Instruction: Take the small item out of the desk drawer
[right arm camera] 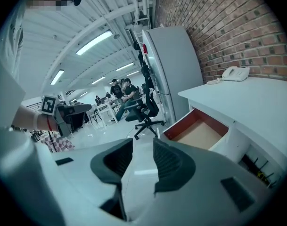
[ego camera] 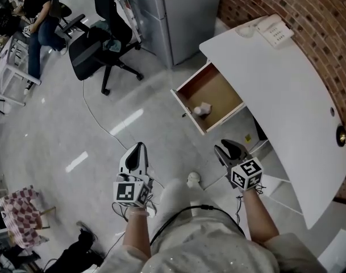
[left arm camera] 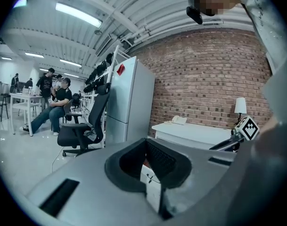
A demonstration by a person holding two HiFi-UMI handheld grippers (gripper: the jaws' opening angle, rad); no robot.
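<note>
Both tilted downward, agape: left tongs (ego camera: 140, 148), right tongs (ego camera: 232, 148), facing drawer (ego camera: 218, 90).

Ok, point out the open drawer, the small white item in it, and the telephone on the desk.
open drawer (ego camera: 217, 87): head view, bare wooden bottom.
small white item (ego camera: 202, 109): head view, its middle.
telephone (ego camera: 275, 32): head view, middle of its body.
</note>
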